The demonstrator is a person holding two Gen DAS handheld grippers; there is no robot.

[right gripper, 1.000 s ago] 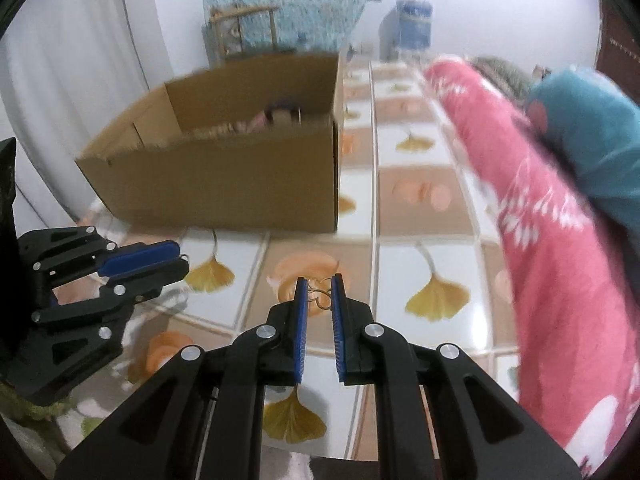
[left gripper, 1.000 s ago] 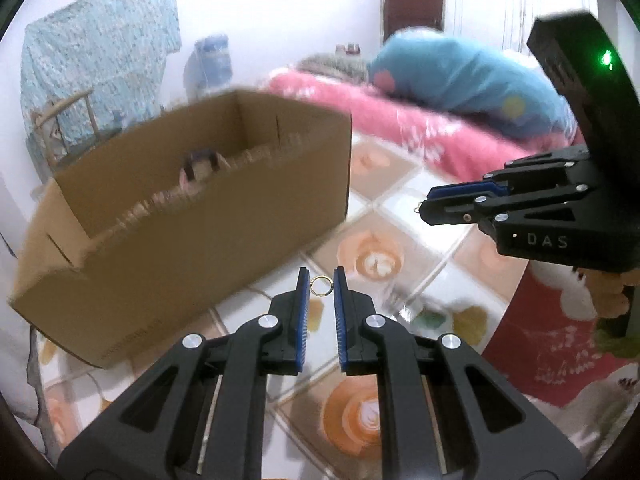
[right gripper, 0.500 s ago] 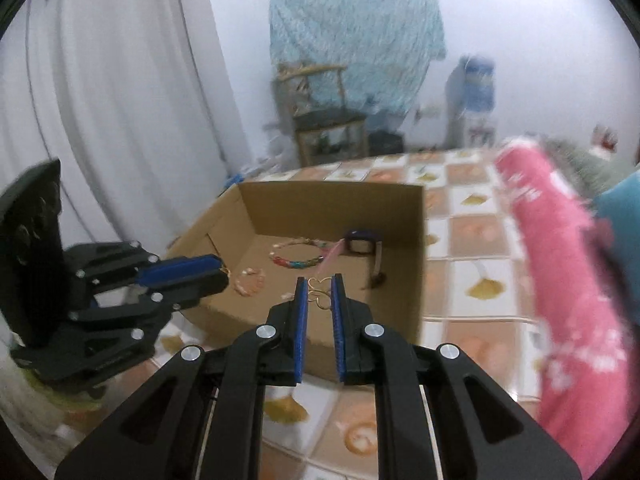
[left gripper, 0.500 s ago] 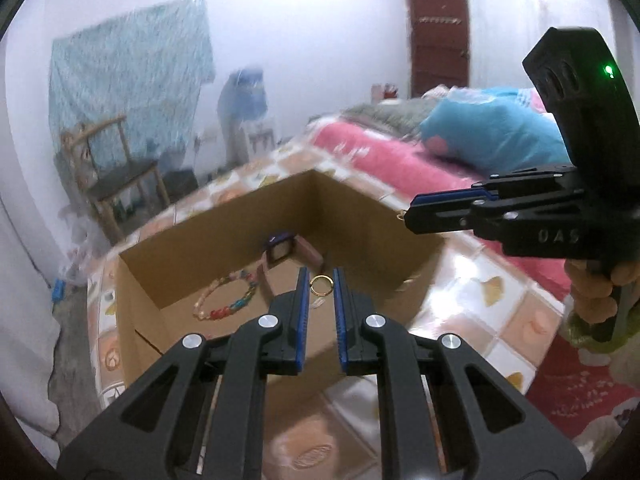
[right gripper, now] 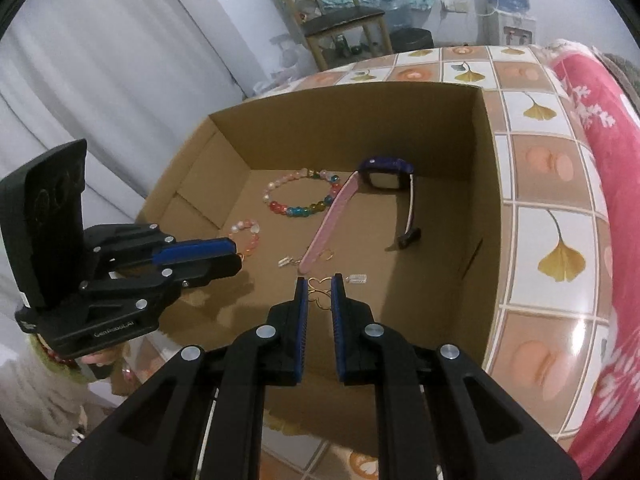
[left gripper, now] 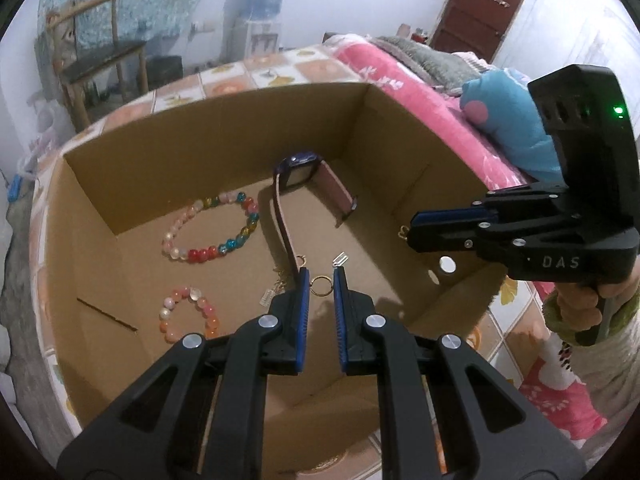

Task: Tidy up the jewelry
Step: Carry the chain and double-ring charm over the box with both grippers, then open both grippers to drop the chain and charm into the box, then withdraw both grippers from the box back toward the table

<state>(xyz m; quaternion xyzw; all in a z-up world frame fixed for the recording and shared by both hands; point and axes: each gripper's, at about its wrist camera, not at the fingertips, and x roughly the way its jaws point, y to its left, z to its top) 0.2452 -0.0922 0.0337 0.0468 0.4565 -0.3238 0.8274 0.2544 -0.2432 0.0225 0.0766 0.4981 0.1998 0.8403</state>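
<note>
My left gripper (left gripper: 321,276) hangs over the open cardboard box (left gripper: 200,152), shut on a small gold ring (left gripper: 321,285). My right gripper (right gripper: 319,284) is over the same box (right gripper: 360,128), shut on a thin gold wire earring (right gripper: 318,294). Each shows in the other's view: the right gripper (left gripper: 412,231) at the right, the left gripper (right gripper: 238,257) at the left. On the box floor lie a multicoloured bead bracelet (left gripper: 200,255), a pink bead bracelet (left gripper: 208,317), a pink-strapped watch (left gripper: 298,168) and small gold and clear pieces (right gripper: 358,278).
The box stands on a tiled floor with leaf patterns (right gripper: 560,256). A bed with a pink blanket (left gripper: 420,76) and a blue cushion (left gripper: 504,120) runs along one side. A wooden chair (right gripper: 340,20) and a water dispenser (left gripper: 256,20) stand by the far wall.
Both grippers have travelled from beside the box to above its opening, still gripping their gold pieces. The box floor with the bracelets and watch has come into full view.
</note>
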